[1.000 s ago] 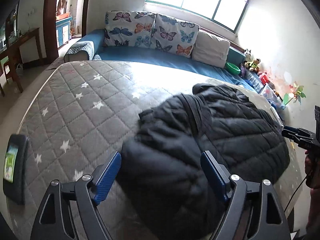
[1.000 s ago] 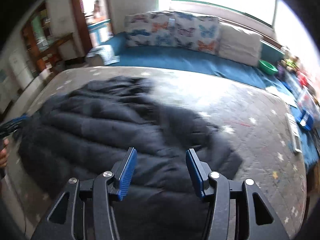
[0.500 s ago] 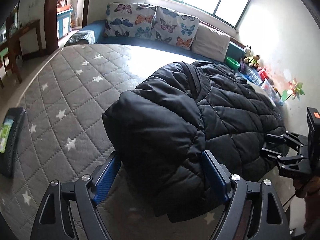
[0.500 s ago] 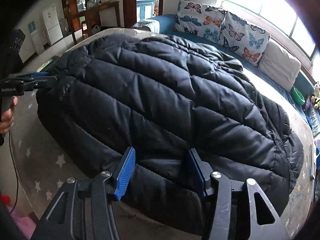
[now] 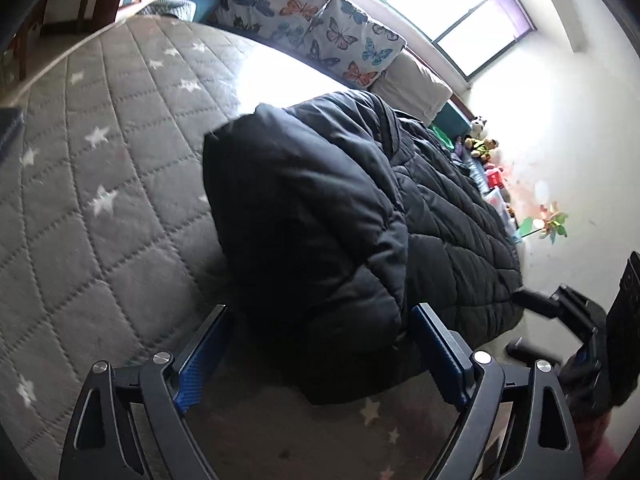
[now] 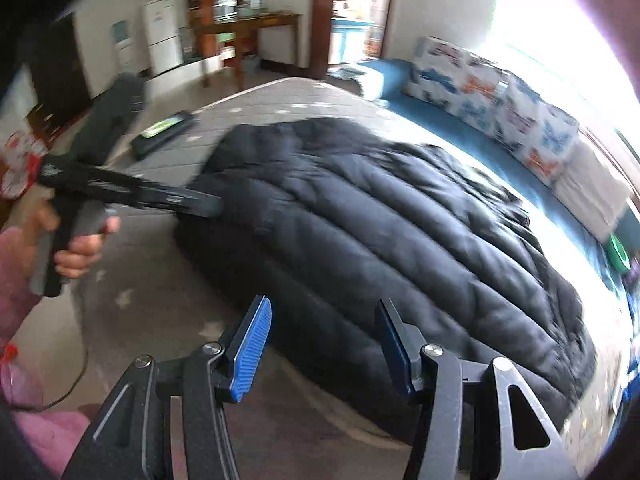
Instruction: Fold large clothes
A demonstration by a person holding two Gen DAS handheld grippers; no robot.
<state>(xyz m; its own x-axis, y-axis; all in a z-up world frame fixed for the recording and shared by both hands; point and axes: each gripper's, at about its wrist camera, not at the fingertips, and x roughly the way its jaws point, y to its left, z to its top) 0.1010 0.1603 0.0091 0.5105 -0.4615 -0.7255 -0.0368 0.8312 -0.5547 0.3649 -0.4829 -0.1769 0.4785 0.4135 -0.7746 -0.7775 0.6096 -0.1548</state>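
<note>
Since half a second ago I've brought both claws in closer: the black puffer jacket (image 5: 340, 220) now fills more of the left view, and the right camera has swung round so the left gripper (image 6: 200, 204) shows at the jacket's near-left corner.

The jacket lies spread on the grey star-quilted mattress (image 5: 100, 160), right ahead of both claws, with one thick part doubled over the body just beyond my left tips. I'd judge it light for its bulk, soft and springy, with a slick shell: it will puff back and slide unless I take a deep bite. The hem edge or a stitched seam line looks like the best place to pinch, not the fat middle of a baffle.

In its own view the left gripper (image 5: 320, 344) stands wide, its blue pads either side of the folded bulk's near edge, gripping nothing; whether they brush the fabric I cannot tell. Seen from the right camera its tips look pressed to the jacket's edge, though blur hides the detail. The right gripper (image 6: 324, 340) is also wide and empty, the hem lying just ahead between its pads.
</note>
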